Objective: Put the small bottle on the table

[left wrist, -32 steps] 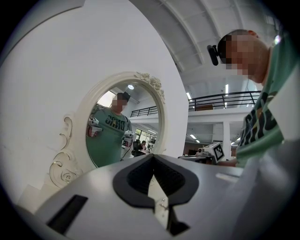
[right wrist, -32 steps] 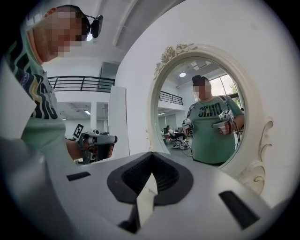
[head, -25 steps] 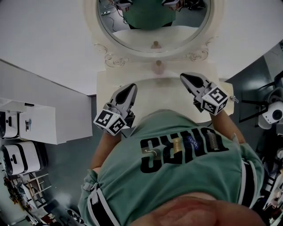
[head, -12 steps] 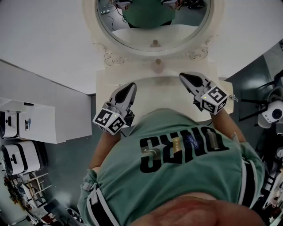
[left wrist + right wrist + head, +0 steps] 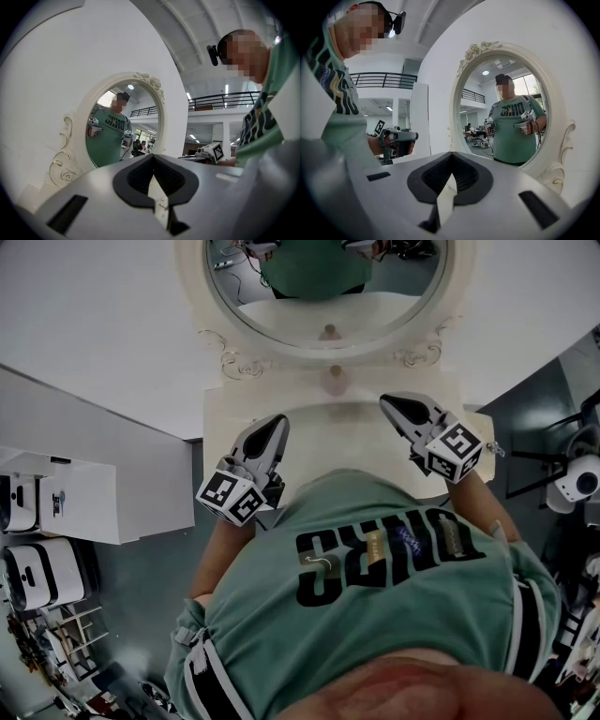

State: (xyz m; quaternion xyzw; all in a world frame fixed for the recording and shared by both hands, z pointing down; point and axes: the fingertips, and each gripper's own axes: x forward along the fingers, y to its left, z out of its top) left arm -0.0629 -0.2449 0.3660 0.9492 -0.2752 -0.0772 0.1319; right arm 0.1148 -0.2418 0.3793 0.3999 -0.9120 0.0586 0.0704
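Observation:
The small pinkish bottle stands upright at the back of the cream dressing table, just below the oval mirror; its reflection shows in the glass. My left gripper hovers over the table's front left, shut and empty, well short of the bottle. On the other side, my right gripper is also shut with nothing in it, to the right of the bottle and a little nearer than it. In the left gripper view the left gripper points at the mirror, as does the right gripper in its own view.
The person's green shirt fills the lower head view. A white cabinet and white devices stand at the left. A white camera unit and cables are at the right. The mirror's ornate frame rises close behind the table.

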